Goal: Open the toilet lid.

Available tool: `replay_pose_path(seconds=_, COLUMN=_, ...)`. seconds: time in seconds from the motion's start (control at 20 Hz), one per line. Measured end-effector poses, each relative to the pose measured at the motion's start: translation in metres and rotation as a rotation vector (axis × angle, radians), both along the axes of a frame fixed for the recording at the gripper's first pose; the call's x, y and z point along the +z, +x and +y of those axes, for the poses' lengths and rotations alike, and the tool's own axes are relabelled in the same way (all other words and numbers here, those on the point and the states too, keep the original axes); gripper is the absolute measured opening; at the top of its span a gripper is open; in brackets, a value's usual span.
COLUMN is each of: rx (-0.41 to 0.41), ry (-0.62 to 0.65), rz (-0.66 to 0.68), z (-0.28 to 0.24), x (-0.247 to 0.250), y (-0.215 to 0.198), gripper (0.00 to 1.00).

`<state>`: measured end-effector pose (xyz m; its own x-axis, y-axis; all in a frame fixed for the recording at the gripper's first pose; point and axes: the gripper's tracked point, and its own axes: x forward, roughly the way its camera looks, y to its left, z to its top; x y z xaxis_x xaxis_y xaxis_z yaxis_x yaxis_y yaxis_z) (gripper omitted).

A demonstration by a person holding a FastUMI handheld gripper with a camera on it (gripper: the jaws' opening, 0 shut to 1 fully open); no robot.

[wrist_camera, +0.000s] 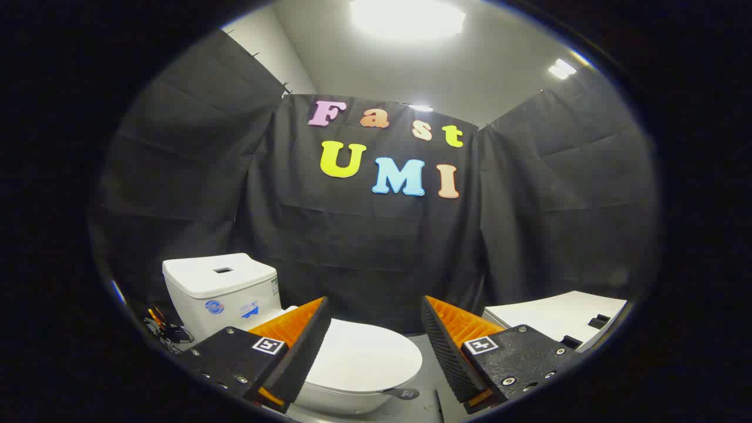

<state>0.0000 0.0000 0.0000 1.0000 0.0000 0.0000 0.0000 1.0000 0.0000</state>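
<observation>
Approach step: orange-and-black two-finger gripper [373, 338] spread wide, empty, above closed glossy white oval toilet lid [364, 358]; next, descend to catch its front rim.

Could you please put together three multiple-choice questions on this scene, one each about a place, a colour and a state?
1. Where is the toilet lid relative to the gripper?
A. Just ahead of and below the fingers
B. Clamped between the fingers
C. On top of the tank

2. What colour is the tank?
A. Black
B. White
C. Orange

3. What state is the lid in?
A. Raised against the tank
B. Removed
C. Down, closed over the bowl

Answers: 1 A, the lid lies flat beyond the spread fingers, untouched. 2 B, the tank is white against the dark cloth. 3 C, the lid lies flat and covers the bowl.
</observation>
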Motion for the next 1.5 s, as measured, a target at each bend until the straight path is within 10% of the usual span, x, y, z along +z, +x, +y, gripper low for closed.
replay_pose_path(seconds=1.5, rx=-0.075, ry=0.117, rz=-0.017, z=-0.031, x=-0.010, y=0.008, gripper=0.95)
